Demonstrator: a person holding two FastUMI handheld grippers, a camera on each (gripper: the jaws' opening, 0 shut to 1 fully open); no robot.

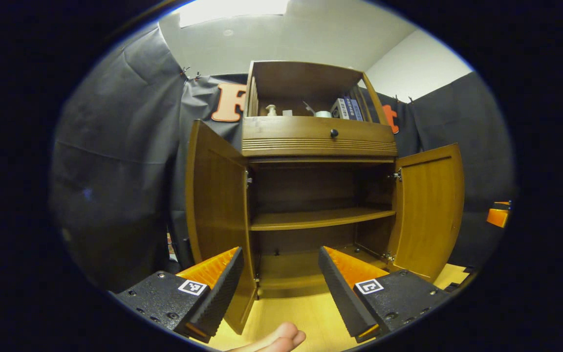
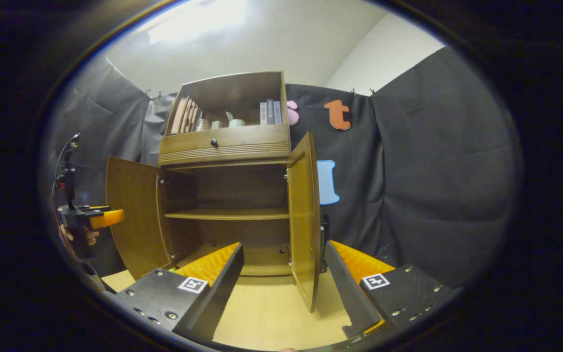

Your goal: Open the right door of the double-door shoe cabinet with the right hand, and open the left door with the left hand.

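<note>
- Standing against black booth cloth on pale flooring: shoe cabinet [image 1: 318, 146].
- Hanging swung wide open: left door [image 1: 218, 215], right door [image 2: 303, 215].
- Hovering spread apart, gripping nothing: left tongs [image 1: 281, 278], right tongs [image 2: 284, 274].
- Lying ahead, nearer its own tongs: each door.
- Judging task complete.

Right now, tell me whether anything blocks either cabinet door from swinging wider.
Nothing visible does. The left door and right door both stand open over bare wooden floor; each hand-held gripper is open and apart from them.
</note>
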